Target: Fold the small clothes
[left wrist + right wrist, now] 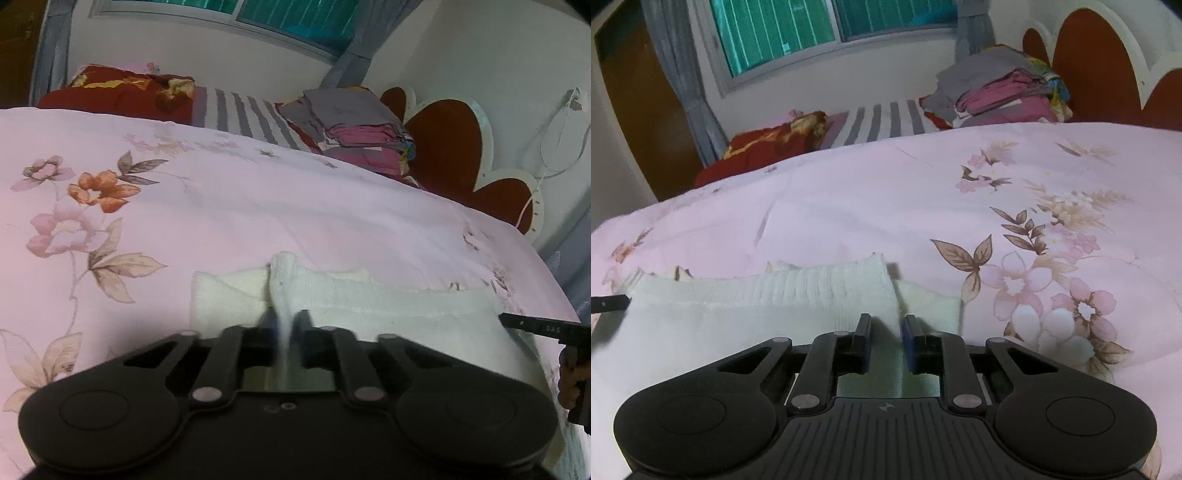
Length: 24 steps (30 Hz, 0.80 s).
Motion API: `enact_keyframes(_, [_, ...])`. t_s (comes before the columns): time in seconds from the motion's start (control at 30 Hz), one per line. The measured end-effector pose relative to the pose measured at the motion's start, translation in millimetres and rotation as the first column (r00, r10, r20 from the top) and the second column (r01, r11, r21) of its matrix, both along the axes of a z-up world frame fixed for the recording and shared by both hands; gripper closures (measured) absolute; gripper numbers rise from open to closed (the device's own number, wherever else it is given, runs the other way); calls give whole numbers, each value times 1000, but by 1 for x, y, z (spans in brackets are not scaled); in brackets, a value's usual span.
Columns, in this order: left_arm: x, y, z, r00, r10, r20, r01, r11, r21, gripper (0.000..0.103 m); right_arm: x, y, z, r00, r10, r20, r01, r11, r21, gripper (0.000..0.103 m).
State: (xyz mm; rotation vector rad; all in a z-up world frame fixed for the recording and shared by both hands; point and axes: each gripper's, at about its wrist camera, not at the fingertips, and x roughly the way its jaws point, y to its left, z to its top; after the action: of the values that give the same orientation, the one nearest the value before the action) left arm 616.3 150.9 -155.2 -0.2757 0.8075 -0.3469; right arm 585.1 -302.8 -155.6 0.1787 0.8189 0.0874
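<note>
A small white knit garment (388,302) lies flat on the pink floral bedspread (221,206). My left gripper (286,317) is shut on a raised fold of the garment's left part; cloth runs up between its fingers. My right gripper (886,321) sits at the garment's (768,306) right edge, its jaws a little apart with the white edge between them. The right gripper's finger (532,325) shows at the far right of the left wrist view, and the left gripper's finger (609,302) at the far left of the right wrist view.
A stack of folded grey and pink clothes (354,125) sits at the head of the bed beside a striped pillow (247,114) and a red blanket (118,92). A red and white scalloped headboard (450,147), window and curtains stand behind.
</note>
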Motion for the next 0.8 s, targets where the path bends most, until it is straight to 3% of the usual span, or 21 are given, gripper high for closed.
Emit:
enact_keyframes(0.03, [0, -1, 1, 1000, -2, 7, 2, 1000, 1, 100, 0, 1, 1, 1000, 8, -9, -8, 1000, -8, 103])
enact_keyframes(0.13, [0, -2, 4, 999, -16, 32, 16, 1000, -22, 100, -2, 3, 3, 1000, -11, -1, 10, 997, -73, 103])
enact_keyframes(0.2, [2, -1, 3, 999, -17, 29, 18, 999, -35, 100, -9, 0, 7, 1000, -23, 20, 25, 998, -63, 103])
enact_keyframes(0.3, [7, 1, -5, 1000, 5, -2, -5, 1000, -7, 99, -12, 2, 8, 998, -44, 35, 47, 994, -97, 103])
enact_keyframes(0.37, [7, 5, -7, 1000, 9, -4, -9, 1000, -18, 96, -5, 2, -3, 997, -69, -16, 67, 992, -104, 103])
enact_keyframes(0.43, [4, 7, 0, 1000, 23, -3, -23, 1000, 14, 84, -1, 4, -4, 996, -84, -10, 83, 990, -113, 102])
enact_keyframes(0.47, [-2, 9, 8, 998, 60, 22, -61, 997, 55, 63, -1, 4, -1, 995, -97, -1, 96, 988, -117, 102])
enact_keyframes(0.5, [-10, 8, 18, 994, 84, 63, -89, 992, 86, 49, -2, 4, 5, 993, -115, 18, 116, 985, -124, 93])
enact_keyframes(0.53, [-18, 5, 27, 990, 84, 117, -96, 990, 99, 45, -6, 6, 11, 990, -129, 49, 135, 981, -142, 66])
enact_keyframes(0.57, [-25, -2, 34, 986, 64, 151, -78, 993, 91, 44, -14, 11, 19, 988, -119, 99, 132, 981, -143, 54])
enact_keyframes(0.63, [-30, -31, 41, 986, -32, 161, 17, 995, 94, 43, -19, 21, 25, 991, -59, 122, 69, 994, -80, 51])
enact_keyframes(0.7, [-32, -68, 39, 978, -121, 169, 95, 984, 152, 42, -15, 47, 20, 995, 24, 93, -18, 998, -66, 51])
enact_keyframes(0.8, [-31, -99, 24, 974, -168, 153, 139, 973, 184, 42, -10, 94, 10, 987, 141, 78, -134, 987, -83, 51])
